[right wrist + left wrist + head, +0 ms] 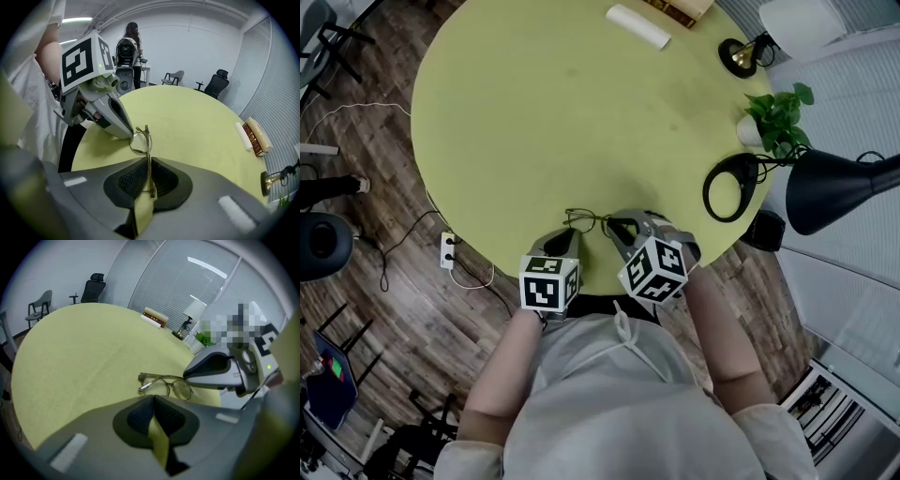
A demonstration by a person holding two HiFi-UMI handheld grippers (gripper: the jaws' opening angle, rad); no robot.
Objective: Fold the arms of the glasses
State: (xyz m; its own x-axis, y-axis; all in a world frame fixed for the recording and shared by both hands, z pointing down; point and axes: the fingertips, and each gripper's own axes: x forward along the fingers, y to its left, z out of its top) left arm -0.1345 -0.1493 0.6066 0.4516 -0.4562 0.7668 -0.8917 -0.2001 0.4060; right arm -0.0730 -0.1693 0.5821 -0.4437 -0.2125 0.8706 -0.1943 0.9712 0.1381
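1. Glasses (pixel 586 222) with a thin gold-coloured frame lie on the round yellow-green desk (pixel 534 112), close to its near edge, between the two grippers.
2. The right gripper (pixel 149 171) is clamped on one arm of the glasses. In the right gripper view the thin arm runs straight between the two dark pads and out toward the lenses (pixel 139 143).
3. The left gripper (pixel 153 401) has its jaws pressed together, with nothing between the pads. Its tip is just beside the end of the frame (pixel 166 384). Whether it touches the frame cannot be told.
4. In the head view the left gripper (pixel 567 236) comes at the glasses from the left and the right gripper (pixel 619 228) from the right. Both marker cubes hang over the desk's edge.
5. At the far side of the desk lie a white roll (pixel 637 25) and a book (pixel 680 9).
6. At the right rim stand a small brass lamp (pixel 739 56), a potted plant (pixel 778 117) and a black lamp (pixel 839 187).
7. A power strip (pixel 447 250) lies on the wooden floor to the left.
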